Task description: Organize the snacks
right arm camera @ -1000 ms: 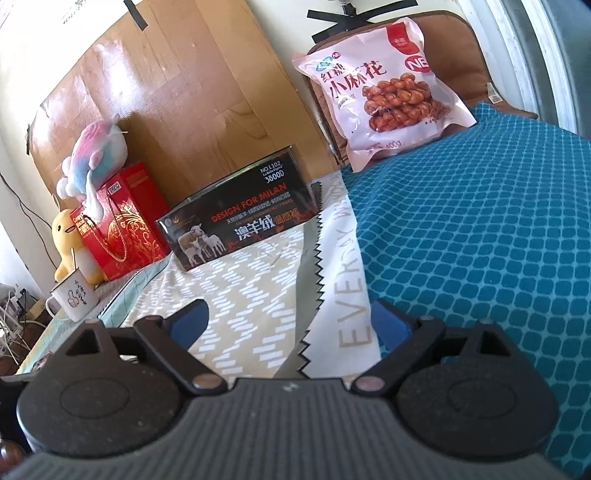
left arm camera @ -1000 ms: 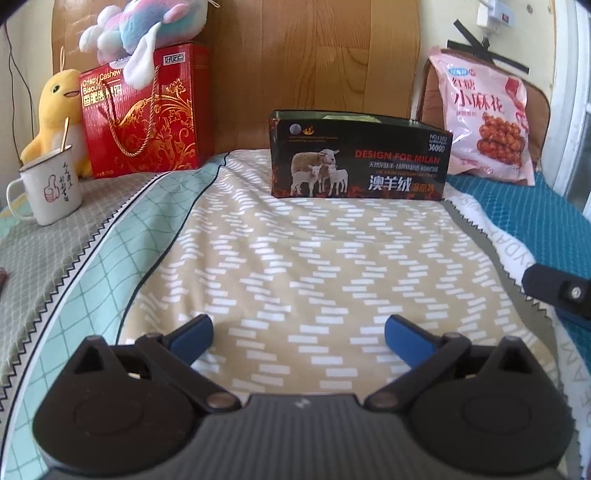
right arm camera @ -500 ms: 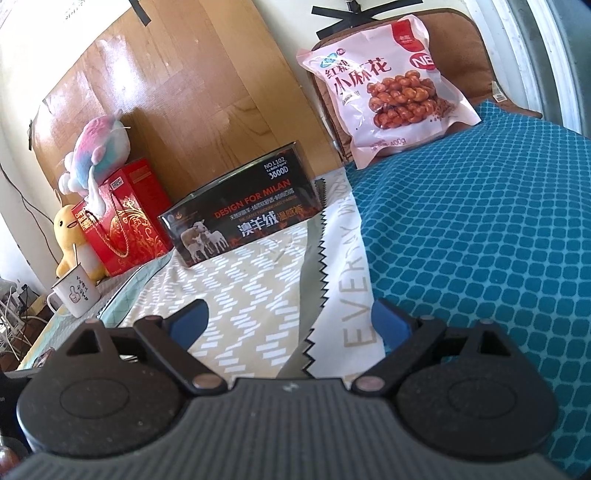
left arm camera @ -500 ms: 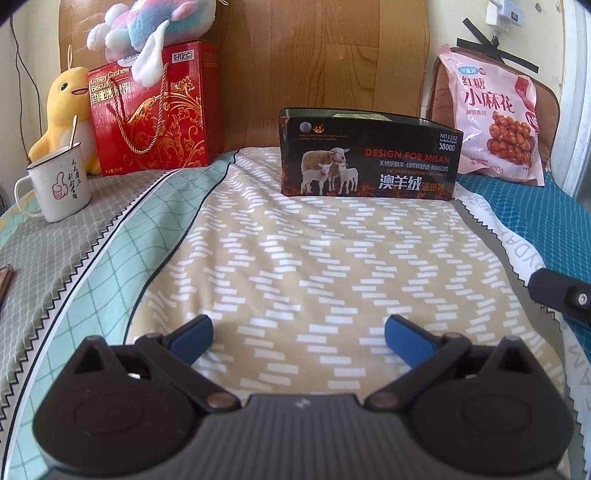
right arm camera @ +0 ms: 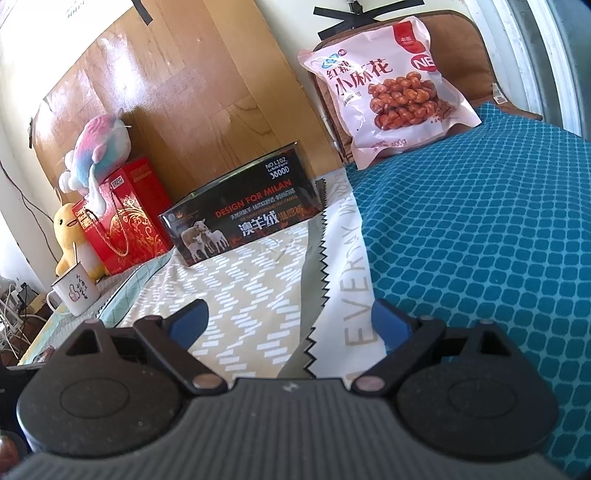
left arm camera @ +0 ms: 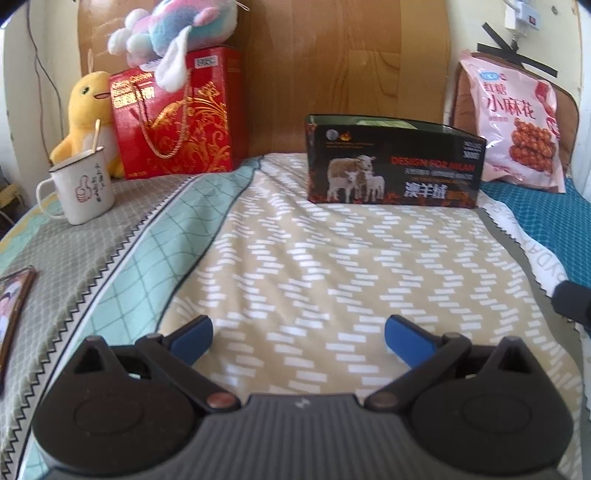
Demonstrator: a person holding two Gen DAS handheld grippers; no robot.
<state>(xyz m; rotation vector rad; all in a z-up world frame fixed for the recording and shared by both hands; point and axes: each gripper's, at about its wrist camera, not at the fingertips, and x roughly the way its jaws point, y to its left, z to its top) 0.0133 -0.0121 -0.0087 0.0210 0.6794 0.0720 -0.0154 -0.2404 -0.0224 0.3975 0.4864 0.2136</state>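
Pink plastic marks the snack bag (right arm camera: 391, 88), which stands propped against a brown cushion (right arm camera: 461, 40) at the far right of the bed — upright only because it leans there, so it should slump once lifted. Right gripper (right arm camera: 291, 325): jaws spread wide, holding nothing, low over the seam between the patterned sheet (right arm camera: 240, 291) and the teal blanket (right arm camera: 480, 240). The bag lies well ahead of it and slightly right, across bare blanket.

Left gripper (left arm camera: 297, 332): likewise spread and empty, aimed at the black open-topped box (left arm camera: 393, 162), well apart from it. That box stands mid-bed with its opening upward — probably the receptacle; its contents cannot be made out. A red gift box (left arm camera: 177, 114) by the headboard carries a plush toy (left arm camera: 173, 26). No item is yet in hand.
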